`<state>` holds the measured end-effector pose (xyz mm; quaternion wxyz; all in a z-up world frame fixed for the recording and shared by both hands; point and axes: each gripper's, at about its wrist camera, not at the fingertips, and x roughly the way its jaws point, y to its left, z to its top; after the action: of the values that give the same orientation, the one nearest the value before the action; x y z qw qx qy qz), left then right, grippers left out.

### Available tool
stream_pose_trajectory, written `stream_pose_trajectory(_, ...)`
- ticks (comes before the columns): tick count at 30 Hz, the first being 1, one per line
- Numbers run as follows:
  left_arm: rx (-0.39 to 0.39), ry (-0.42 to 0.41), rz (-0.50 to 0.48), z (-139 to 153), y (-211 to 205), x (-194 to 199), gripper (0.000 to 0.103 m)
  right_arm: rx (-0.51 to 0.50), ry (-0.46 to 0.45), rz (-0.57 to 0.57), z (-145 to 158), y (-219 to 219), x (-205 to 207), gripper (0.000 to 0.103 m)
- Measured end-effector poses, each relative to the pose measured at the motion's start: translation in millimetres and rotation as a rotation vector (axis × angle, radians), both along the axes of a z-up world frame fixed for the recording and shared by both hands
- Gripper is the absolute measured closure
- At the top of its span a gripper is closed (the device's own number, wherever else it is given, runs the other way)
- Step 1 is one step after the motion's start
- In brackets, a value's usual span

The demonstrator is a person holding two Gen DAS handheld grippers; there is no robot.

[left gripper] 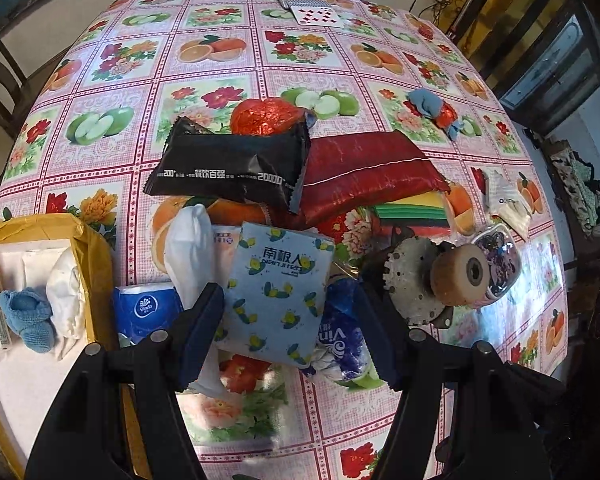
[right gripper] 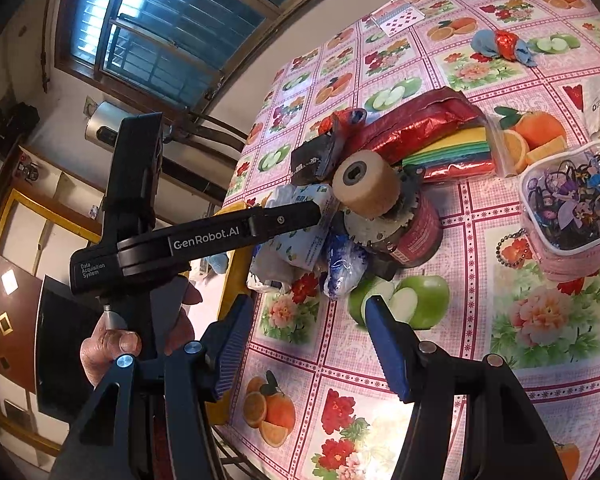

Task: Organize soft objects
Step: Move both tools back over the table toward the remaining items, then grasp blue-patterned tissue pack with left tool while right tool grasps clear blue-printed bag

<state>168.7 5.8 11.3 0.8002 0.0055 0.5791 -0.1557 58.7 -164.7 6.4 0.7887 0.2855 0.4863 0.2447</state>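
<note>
Fruit-and-flower oilcloth covers the table (left gripper: 112, 80), where a heap of soft packets waits beside an open yellow box (left gripper: 94, 248) at your left. Your left gripper (left gripper: 290, 330) hangs with its jaws spread wide on either side of the pale blue tissue pack (left gripper: 278, 284), holding nothing. That pack lies on top of the heap, tilted, with a white cloth (left gripper: 188, 248) touching its left edge and a crumpled blue Vinda wrapper (left gripper: 342, 336) just under its right corner. Your right gripper (right gripper: 306, 344) is likewise open and empty, hovering over bare cloth near the heap. Already in the box: a blue knitted sock (left gripper: 30, 316) and white tissue.

The step in hand looks like the pick of that blue pack. Centre it between the pads before you close, and keep the left pad clear of the white cloth, or you will likely drag both. Squeeze across the pack's short width; it should give, so close firmly but not hard. Mind the metal gear with its tan roller (left gripper: 458, 276) just right of the heap, which is no soft object. Then lift straight up and carry left to the box.
</note>
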Motion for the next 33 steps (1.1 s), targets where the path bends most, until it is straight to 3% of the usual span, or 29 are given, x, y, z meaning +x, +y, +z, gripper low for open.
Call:
stream_pose_trajectory(11, -0.044, 0.043, -0.028, -12.4, -0.4, 8.1, 0.037, 0.082, 0.077, -0.069, -33.2, 11.7, 11.3, 0.044)
stream_pose_trajectory(16, -0.059, 0.042, -0.032, -9.9, -0.6, 9.4, 0.037, 0.111, 0.117, -0.117, -50.4, 15.4, 19.1, 0.053)
stream_pose_trajectory(25, -0.007, 0.056, -0.04, -18.5, -7.4, 11.4, 0.037, 0.161, 0.162, -0.193, -75.5, 21.9, 33.5, 0.053)
stream_pose_trajectory(26, -0.007, 0.059, -0.038, -19.8, -7.1, 11.6, 0.037, 0.153, 0.155, -0.201, -74.0, 22.4, 35.8, 0.055)
stream_pose_trajectory(29, -0.014, 0.064, -0.038, -21.6, -5.8, 10.9, 0.037, 0.128, 0.144, -0.222, -74.5, 23.1, 41.3, 0.079)
stream_pose_trajectory(33, -0.01, 0.064, -0.03, -22.8, -4.7, 10.4, 0.037, 0.175, 0.169, -0.226, -86.1, 18.2, 49.0, 0.081)
